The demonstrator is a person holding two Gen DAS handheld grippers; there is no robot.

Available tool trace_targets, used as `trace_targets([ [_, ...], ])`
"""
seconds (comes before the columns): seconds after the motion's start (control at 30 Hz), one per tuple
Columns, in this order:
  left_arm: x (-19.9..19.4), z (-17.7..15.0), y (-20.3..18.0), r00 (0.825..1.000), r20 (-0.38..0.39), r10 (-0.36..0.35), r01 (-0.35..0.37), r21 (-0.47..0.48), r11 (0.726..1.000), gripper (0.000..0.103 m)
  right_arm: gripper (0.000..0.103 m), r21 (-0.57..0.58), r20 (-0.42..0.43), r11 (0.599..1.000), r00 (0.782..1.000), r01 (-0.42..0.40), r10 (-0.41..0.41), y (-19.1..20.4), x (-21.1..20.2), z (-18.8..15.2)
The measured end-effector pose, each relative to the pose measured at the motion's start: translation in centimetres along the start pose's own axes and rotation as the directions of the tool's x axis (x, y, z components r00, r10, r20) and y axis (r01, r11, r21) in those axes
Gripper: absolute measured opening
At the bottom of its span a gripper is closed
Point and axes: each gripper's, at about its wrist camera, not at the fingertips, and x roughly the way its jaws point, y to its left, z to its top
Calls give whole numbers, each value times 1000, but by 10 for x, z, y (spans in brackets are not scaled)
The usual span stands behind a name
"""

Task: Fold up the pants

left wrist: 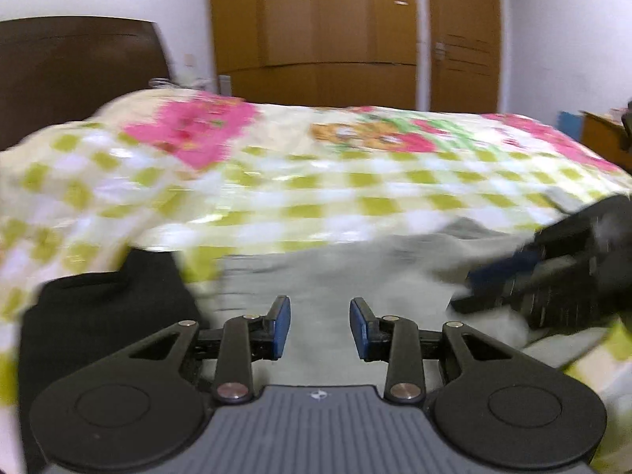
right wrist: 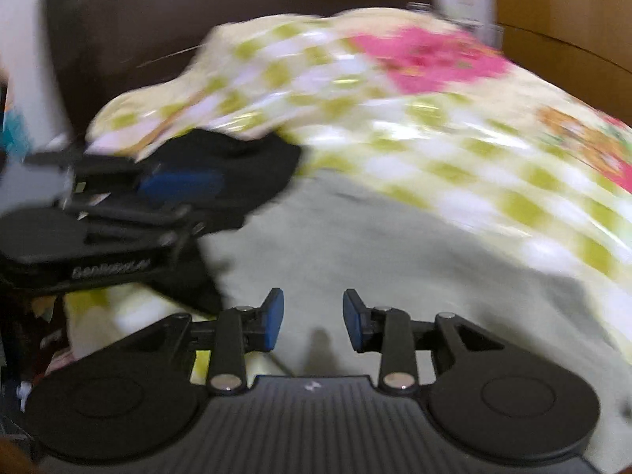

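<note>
**Grey pants dead ahead of both claws, neither gripping**

Lying flat on the bed: light grey pants (left wrist: 335,276), spread on the checked floral bedsheet (left wrist: 355,181), directly in front of and beneath the left claw (left wrist: 320,328); same grey cloth (right wrist: 355,245) filling the ground ahead of the right claw (right wrist: 312,318); long axis hard to fix through the motion blur, seemingly running across the left view, from the dark item on one side toward the other claw.

Left claw: parted moderately wide, blue pads facing each other, nothing between them, poised low over the grey fabric and pointing along the bed toward the wooden wardrobe (left wrist: 316,27). Right claw: parted about the same, likewise empty, hovering over the cloth and aimed toward the dark headboard (right wrist: 158,31); touching the fabric or just above it, cannot tell.

Each claw showing in the other's view: right one entering at the left view's right edge (left wrist: 513,276), low over the pants' far side; left one at the right view's left edge (right wrist: 170,189), in front of a black garment (right wrist: 245,166) lying just beside the pants, under a fold of the bedsheet.

Judged: both claws about equally near, at opposite ends of the cloth; next grasp likely calling for a drop onto an edge, then a pinch; heavy blur on everything but the claws.
</note>
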Motion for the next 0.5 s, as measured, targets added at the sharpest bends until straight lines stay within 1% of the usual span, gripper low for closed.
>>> trace_targets([
  [0.07,10,6,-26,998,-3,-70,70,27,997,47,33,52,2,994,995,101,-101,-36,-23,-10],
  [0.13,22,13,-56,989,-9,-147,147,46,988,47,34,99,-5,969,974,225,-226,-76,-45,-21],
  [0.17,28,17,-70,983,-14,-183,184,55,981,47,34,124,-13,950,958,287,-288,-96,-55,-27],
  [0.2,35,21,-86,975,-20,-220,221,68,973,47,34,151,-25,924,936,352,-352,-117,-63,-33],
  [0.3,54,30,-133,951,-47,-304,308,110,945,47,34,223,-68,827,854,516,-515,-180,-82,-48],
  [0.37,64,35,-162,934,-65,-352,357,126,926,47,34,239,-92,765,798,598,-596,-215,-85,-58],
  [0.4,69,37,-173,927,-73,-369,376,131,917,47,34,246,-109,738,774,629,-623,-231,-84,-62],
  [0.43,75,39,-184,921,-80,-382,390,138,910,47,34,259,-122,718,760,646,-639,-245,-82,-65],
  [0.47,80,41,-194,915,-89,-392,402,142,905,47,34,273,-135,707,754,652,-643,-257,-80,-69],
  [0.5,84,43,-203,910,-99,-403,414,143,899,47,34,278,-147,703,752,655,-642,-267,-76,-71],
])
